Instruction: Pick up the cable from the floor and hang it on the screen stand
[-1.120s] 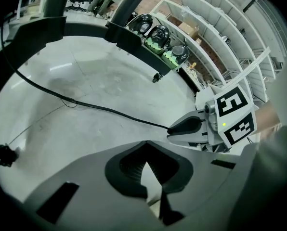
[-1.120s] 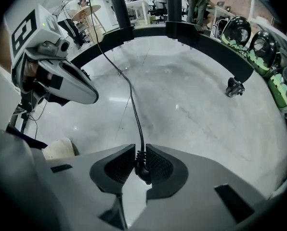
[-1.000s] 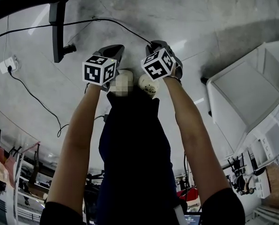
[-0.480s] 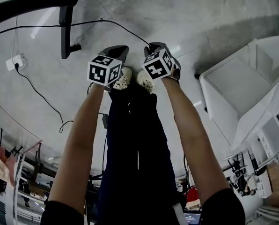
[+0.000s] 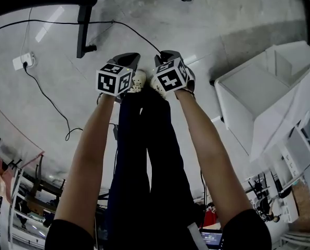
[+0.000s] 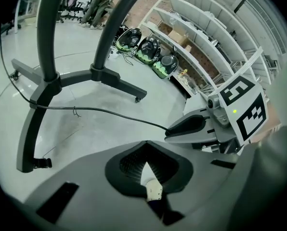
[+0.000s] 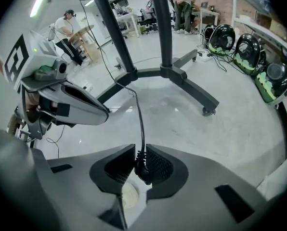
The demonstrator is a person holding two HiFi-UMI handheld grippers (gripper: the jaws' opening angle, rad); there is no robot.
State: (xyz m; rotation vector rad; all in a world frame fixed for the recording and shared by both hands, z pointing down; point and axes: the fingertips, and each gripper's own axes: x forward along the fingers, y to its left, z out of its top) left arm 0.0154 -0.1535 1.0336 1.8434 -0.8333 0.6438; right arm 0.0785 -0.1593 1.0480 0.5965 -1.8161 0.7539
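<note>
A thin black cable point(image 5: 136, 31) runs from my right gripper point(image 5: 165, 56) up and left across the grey floor to the black screen stand point(image 5: 84, 29). In the right gripper view the right gripper point(image 7: 140, 152) is shut on the cable's black plug end point(image 7: 143, 171), and the cable point(image 7: 139, 114) rises toward the stand's base point(image 7: 166, 71). My left gripper point(image 5: 127, 60) hangs beside it, apart from the cable. In its own view the left gripper point(image 6: 144, 146) is shut with nothing between the pads, and the cable point(image 6: 85, 109) leads to the right gripper point(image 6: 191, 126).
A white power strip point(image 5: 22, 61) with a second black cable point(image 5: 48, 100) lies at the left. A white shelf unit point(image 5: 259, 87) stands at the right. White shoes point(image 5: 139, 81) show under the grippers. Helmets point(image 7: 247, 47) and people at desks are far off.
In the head view the stand and floor have slid right and down, and the power strip likewise. Both grippers stay side by side; the right one keeps its hold on the cable.
</note>
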